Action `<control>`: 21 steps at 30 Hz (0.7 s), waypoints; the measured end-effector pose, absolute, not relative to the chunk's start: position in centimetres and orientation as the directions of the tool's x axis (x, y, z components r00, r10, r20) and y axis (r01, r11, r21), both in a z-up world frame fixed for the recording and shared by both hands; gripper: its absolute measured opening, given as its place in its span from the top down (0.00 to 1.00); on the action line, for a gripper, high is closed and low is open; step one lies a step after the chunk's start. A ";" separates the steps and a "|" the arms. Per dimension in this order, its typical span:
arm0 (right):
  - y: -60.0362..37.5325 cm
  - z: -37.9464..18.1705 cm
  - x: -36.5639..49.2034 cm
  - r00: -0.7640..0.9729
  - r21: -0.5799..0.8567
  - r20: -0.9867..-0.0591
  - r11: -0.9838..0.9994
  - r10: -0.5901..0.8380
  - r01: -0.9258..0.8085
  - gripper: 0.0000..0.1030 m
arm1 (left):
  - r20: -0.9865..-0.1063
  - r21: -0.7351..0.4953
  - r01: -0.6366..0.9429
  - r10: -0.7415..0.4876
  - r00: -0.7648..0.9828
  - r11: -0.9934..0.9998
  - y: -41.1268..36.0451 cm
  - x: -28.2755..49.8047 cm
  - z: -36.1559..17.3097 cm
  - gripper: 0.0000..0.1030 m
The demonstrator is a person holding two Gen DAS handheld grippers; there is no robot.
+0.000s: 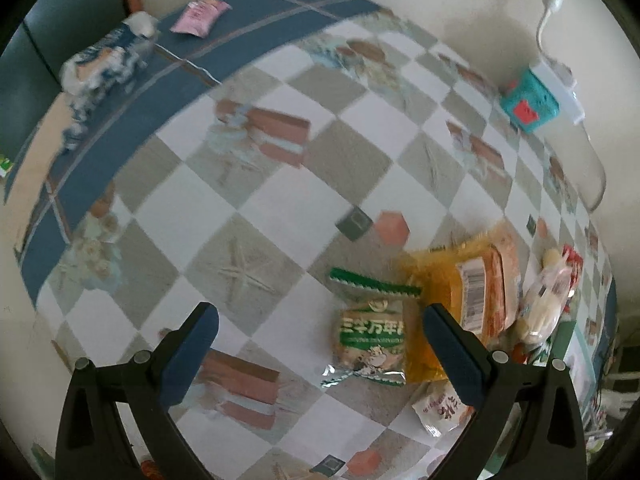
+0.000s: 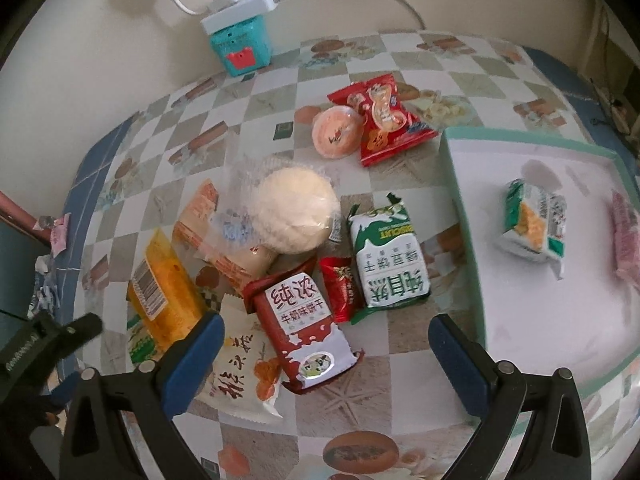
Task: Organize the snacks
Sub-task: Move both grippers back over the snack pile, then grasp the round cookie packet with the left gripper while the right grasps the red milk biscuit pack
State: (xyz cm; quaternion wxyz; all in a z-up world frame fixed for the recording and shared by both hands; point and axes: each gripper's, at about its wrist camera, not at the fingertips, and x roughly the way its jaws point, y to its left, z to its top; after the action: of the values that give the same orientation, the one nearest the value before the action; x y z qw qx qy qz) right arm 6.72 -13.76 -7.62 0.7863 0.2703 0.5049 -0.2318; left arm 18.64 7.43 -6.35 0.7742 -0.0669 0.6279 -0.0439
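My gripper fingers [image 2: 192, 356] carry blue pads on black arms. The tablecloth [image 2: 280, 92] is a white-and-grey check with starfish prints and a navy border. Around the pale round bun [image 2: 296, 212]: a red-brown milk biscuit pack [image 2: 300, 320] below, a green-and-white biscuit pack [image 2: 386, 264] right, an orange-yellow packet [image 2: 164, 296] left, a red bag [image 2: 384, 116] above. The tray [image 2: 532, 136] is white, rimmed mint green.
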 end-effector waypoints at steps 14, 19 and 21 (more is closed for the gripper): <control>-14.1 -9.6 7.4 0.365 0.200 -0.928 0.739 -0.068 0.644 0.18 | -0.990 -0.104 0.012 -0.105 0.099 0.994 4.8 19.2 -10.1 0.01; -13.7 -10.2 7.7 0.362 0.203 -0.931 0.748 -0.053 0.632 0.30 | -0.993 -0.075 0.034 -0.078 0.086 0.997 3.7 19.3 -10.9 0.01; -13.7 -10.2 7.7 0.365 0.205 -0.930 0.747 -0.053 0.633 0.38 | -0.994 -0.069 0.036 -0.071 0.081 0.997 2.9 19.5 -11.3 0.01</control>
State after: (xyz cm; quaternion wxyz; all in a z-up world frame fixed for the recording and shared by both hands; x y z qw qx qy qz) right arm 7.69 -13.73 -10.16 0.7774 0.2791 0.5187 -0.2206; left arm 19.50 2.92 -11.29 0.7349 -0.0131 0.6770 -0.0365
